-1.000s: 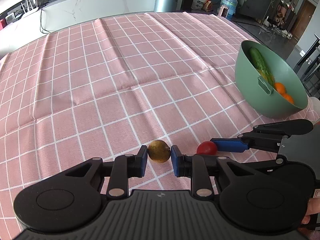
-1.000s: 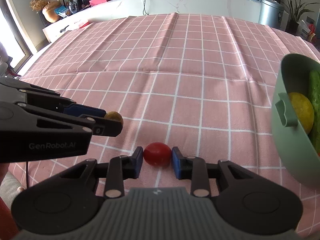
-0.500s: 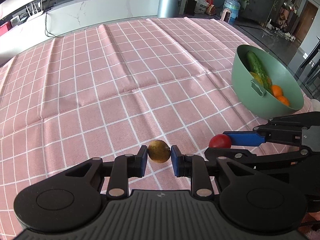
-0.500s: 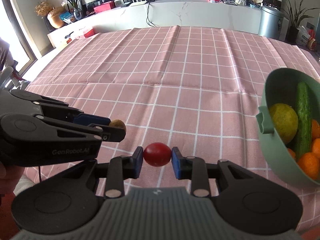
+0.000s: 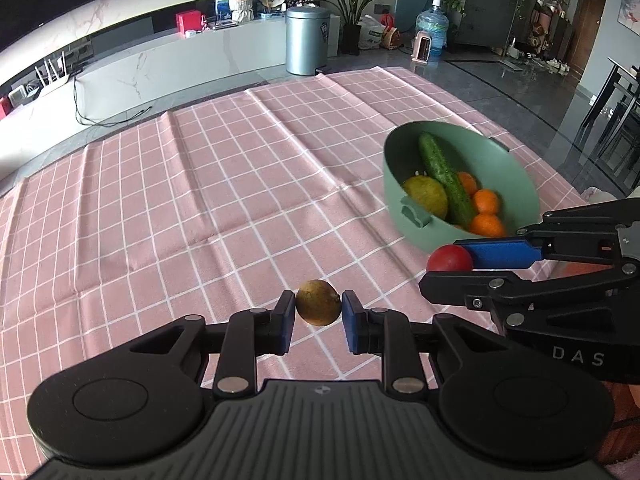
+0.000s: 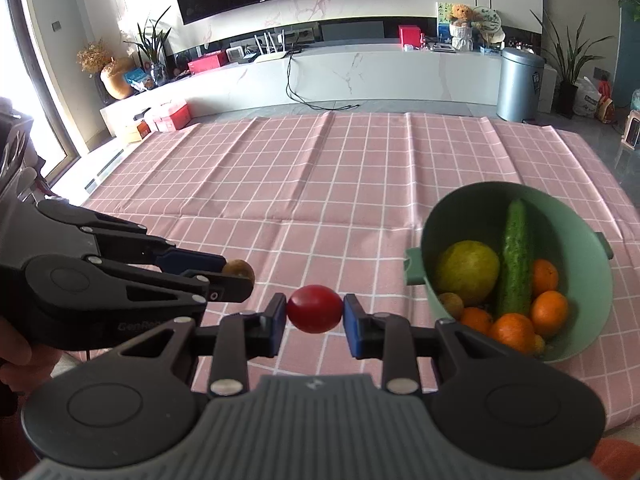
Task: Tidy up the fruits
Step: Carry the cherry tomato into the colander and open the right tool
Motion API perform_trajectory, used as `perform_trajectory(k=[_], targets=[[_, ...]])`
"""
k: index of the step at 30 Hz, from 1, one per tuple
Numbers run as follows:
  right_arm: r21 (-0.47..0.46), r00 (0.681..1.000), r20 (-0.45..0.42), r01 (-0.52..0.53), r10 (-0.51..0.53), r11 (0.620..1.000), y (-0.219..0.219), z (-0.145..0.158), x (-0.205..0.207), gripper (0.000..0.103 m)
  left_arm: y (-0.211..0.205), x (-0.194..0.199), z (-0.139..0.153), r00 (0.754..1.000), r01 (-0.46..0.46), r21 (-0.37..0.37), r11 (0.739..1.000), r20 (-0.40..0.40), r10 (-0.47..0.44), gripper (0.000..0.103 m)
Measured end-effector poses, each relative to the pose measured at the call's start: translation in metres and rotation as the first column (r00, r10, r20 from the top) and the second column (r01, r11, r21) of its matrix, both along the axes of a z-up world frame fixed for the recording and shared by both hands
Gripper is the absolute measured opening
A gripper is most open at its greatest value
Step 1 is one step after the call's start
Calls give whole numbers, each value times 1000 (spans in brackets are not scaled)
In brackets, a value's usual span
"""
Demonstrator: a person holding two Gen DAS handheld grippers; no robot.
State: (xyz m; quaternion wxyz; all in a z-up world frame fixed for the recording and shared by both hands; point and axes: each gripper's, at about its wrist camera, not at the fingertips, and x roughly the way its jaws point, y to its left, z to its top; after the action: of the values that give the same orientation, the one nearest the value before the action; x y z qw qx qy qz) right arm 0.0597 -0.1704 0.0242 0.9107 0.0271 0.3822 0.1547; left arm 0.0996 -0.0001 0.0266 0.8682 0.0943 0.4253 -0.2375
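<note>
Both fruits are now riding clear of the cloth [image 5: 224,216] — a second ago they were resting on it. The left gripper [image 5: 319,316] is clamping a small olive-brown fruit [image 5: 318,302], and the right gripper [image 6: 315,315] is pinching a red tomato [image 6: 315,309]. Both are hanging in the air near the bowl [image 6: 600,280], so the carry looks underway, with only the drop left. The tomato is glossy and smooth; the brown fruit is dull, slightly speckled, roundish. The bowl is matte green with small lug handles, already holding a bumpy cucumber [image 6: 514,256], oranges [image 6: 548,308] and a yellow citrus [image 6: 466,272]. The cloth is pink, white-gridded, creased.
</note>
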Motion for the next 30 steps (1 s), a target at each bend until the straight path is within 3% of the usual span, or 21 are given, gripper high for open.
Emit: perform_trajectory(k=[12, 22, 30], targets=[[-17, 995, 69, 73, -72, 997, -83, 29, -25, 27, -71, 3, 29, 995, 102, -86, 991, 10, -102, 28], [-102, 994, 39, 102, -99, 989, -145, 17, 12, 27, -128, 44, 1, 986, 124, -116, 985, -96, -136, 28], [-173, 1000, -11, 13, -15, 985, -154, -11, 54, 27, -155, 67, -28, 971, 132, -128, 983, -184, -154, 28]])
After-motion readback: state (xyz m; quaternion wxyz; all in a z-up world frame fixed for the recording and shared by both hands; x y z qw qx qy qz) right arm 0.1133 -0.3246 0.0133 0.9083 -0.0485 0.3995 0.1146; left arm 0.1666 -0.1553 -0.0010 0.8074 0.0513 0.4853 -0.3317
